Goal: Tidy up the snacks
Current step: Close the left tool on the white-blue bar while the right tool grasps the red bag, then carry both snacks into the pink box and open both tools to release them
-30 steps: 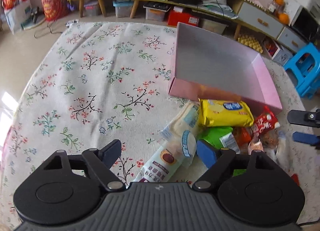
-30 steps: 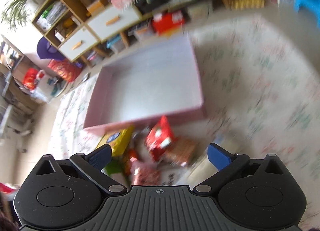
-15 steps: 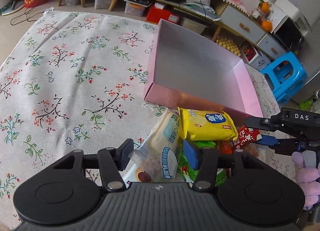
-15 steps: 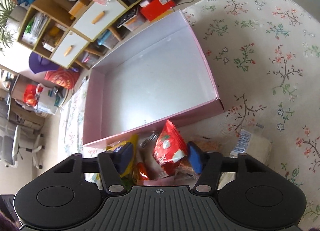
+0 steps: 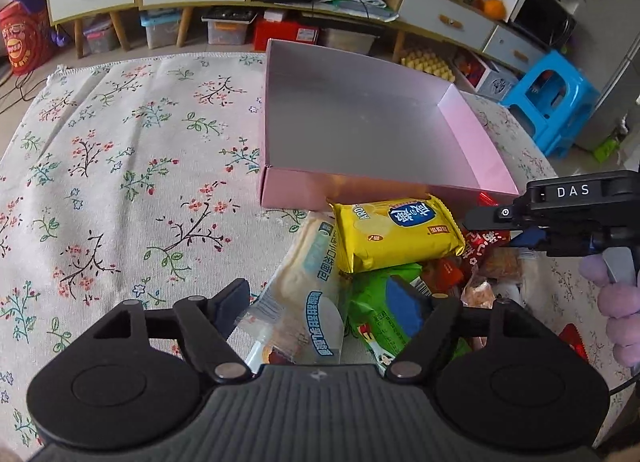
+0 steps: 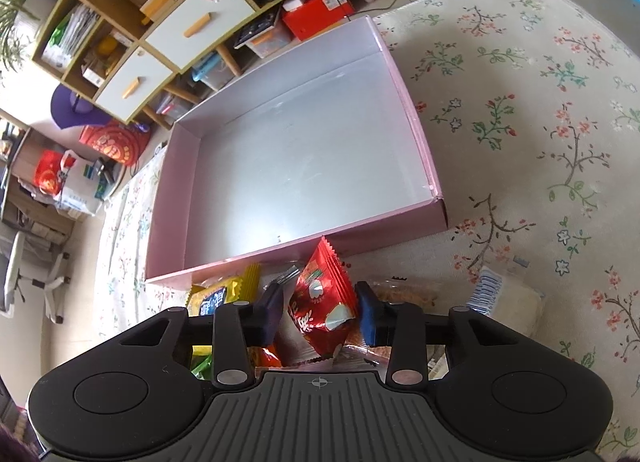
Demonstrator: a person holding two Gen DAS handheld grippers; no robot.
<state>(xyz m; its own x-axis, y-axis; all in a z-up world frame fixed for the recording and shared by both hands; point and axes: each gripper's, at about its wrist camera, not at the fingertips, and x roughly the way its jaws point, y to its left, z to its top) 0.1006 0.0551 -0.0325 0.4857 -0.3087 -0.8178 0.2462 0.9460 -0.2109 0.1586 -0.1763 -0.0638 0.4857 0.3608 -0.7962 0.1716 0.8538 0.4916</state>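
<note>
Since the earlier frames, both units have dropped closer to the snack pile. The right hand-held gripper [image 6: 319, 312] has been closing; its pads now press a red snack packet [image 6: 320, 302]. The left hand-held gripper [image 5: 322, 302] narrowed, then widened again, standing partly open astride a pale long packet [image 5: 304, 294] without pinching it. The pile, including a yellow packet [image 5: 394, 232] and green packet [image 5: 380, 310], lies against the near wall of the pink box [image 5: 472, 137] on the floral-clothed table [image 5: 120, 165].
</note>
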